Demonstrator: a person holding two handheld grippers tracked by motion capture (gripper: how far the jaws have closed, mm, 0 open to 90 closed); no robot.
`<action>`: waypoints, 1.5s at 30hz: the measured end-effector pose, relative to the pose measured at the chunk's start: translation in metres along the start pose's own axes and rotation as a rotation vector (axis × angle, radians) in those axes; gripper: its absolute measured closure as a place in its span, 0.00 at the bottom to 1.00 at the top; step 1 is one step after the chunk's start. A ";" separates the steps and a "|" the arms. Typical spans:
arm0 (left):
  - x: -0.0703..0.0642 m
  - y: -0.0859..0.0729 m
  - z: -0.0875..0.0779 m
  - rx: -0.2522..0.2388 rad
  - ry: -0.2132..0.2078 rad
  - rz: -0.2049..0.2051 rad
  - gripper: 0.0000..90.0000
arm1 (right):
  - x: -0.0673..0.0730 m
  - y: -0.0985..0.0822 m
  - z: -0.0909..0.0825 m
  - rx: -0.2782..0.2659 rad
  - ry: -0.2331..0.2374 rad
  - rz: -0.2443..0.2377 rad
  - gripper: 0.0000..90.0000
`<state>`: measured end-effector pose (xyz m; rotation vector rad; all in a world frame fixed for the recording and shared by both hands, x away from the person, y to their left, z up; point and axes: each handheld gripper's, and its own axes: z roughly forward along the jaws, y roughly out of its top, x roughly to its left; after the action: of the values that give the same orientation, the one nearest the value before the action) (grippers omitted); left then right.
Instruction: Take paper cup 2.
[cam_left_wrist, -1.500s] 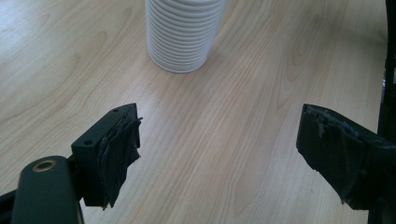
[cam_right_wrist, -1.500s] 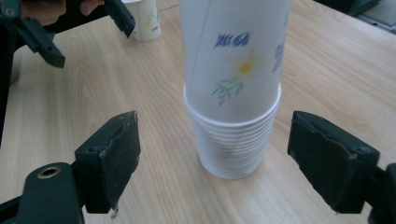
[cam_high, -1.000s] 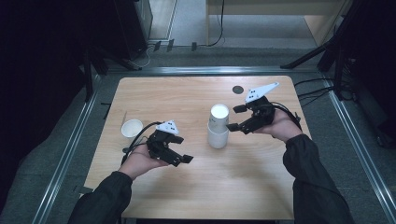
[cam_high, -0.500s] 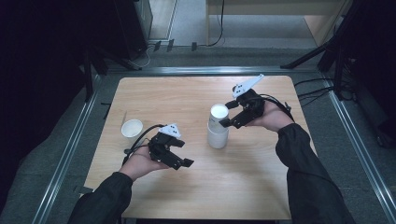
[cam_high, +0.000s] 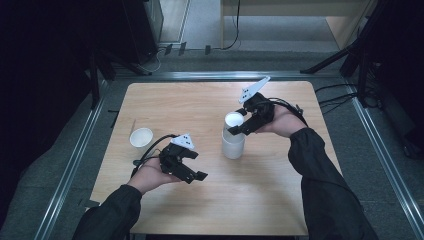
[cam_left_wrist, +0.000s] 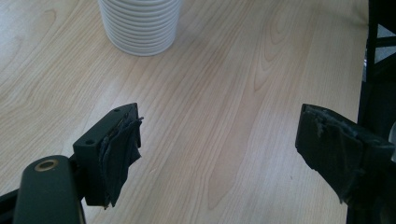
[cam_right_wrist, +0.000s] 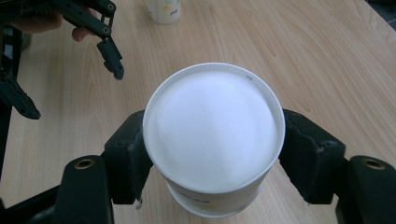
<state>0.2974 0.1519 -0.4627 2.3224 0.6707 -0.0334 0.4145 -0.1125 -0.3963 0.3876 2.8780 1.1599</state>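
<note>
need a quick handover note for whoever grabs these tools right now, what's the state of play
Right tool: its jaws have just been closing and now press on both sides of the top cup, which sits upside down on the stack of white cups at mid-table.
Left tool: open and holding nothing, low over the table in front of the stack.
Single cup: upright, apart from the stack, near the table's left edge.
Done: one cup stands alone; the top cup is gripped.
Left, as it looks: lift the top cup off the stack and set it down, probably steadying the stack with the left tool.
</note>
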 end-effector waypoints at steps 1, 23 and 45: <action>0.000 0.000 0.000 0.000 0.000 0.001 0.16 | 0.000 0.000 0.000 0.003 -0.001 0.001 0.35; 0.000 -0.001 -0.002 -0.008 -0.002 0.008 0.16 | 0.006 0.019 -0.026 -0.007 -0.021 0.012 0.37; 0.003 -0.003 -0.008 -0.050 -0.007 0.019 0.16 | 0.046 0.063 -0.090 -0.063 -0.009 -0.065 0.38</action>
<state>0.2975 0.1607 -0.4588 2.2792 0.6393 -0.0161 0.3746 -0.1191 -0.2845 0.2945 2.8156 1.2312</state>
